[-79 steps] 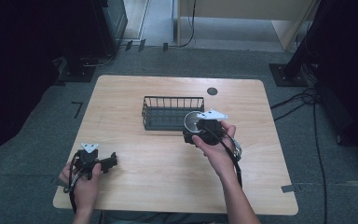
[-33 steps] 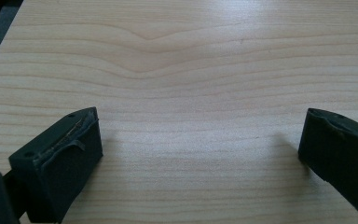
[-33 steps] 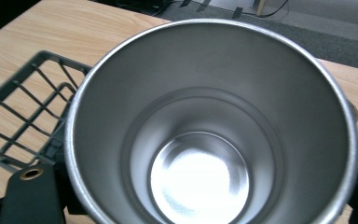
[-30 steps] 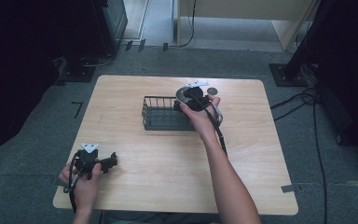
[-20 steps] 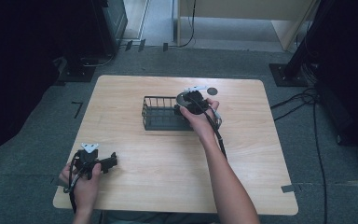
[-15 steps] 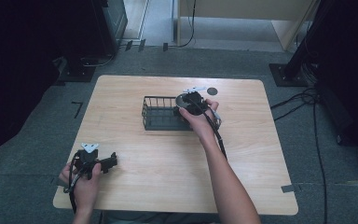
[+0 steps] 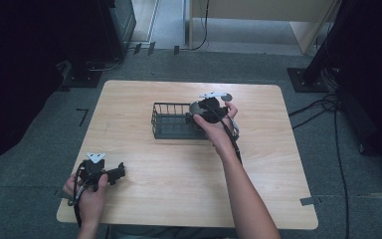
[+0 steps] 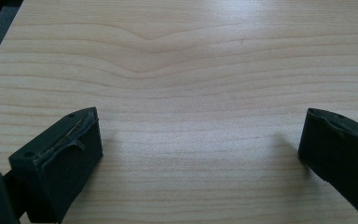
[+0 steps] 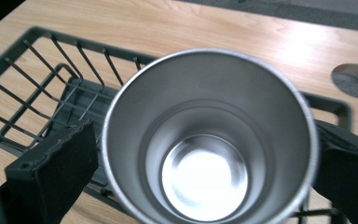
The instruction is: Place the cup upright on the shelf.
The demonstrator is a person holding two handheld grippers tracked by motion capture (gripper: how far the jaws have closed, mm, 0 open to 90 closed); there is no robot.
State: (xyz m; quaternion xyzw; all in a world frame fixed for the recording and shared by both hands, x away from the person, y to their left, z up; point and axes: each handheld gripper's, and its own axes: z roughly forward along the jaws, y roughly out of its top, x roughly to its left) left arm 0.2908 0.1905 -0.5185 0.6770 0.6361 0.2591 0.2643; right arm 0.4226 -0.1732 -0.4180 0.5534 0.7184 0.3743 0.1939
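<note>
Jaws of the right gripper [image 9: 205,158], just opening, flank the shiny steel cup [image 9: 209,140] above the black wire basket [image 9: 51,79]; contact unclear.

High view looks down on the table [image 7: 278,164]; both tool cameras skim its top closely.

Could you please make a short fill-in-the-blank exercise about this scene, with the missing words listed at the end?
1. Between the jaws of the right gripper stands a shiny metal ____, seen from above.
2. The cup is over a black wire ____ on the table.
3. The inside of the cup is ____.
4. The left gripper has its jaws ____ above bare wood.

Missing words: cup; basket; empty; open
</note>
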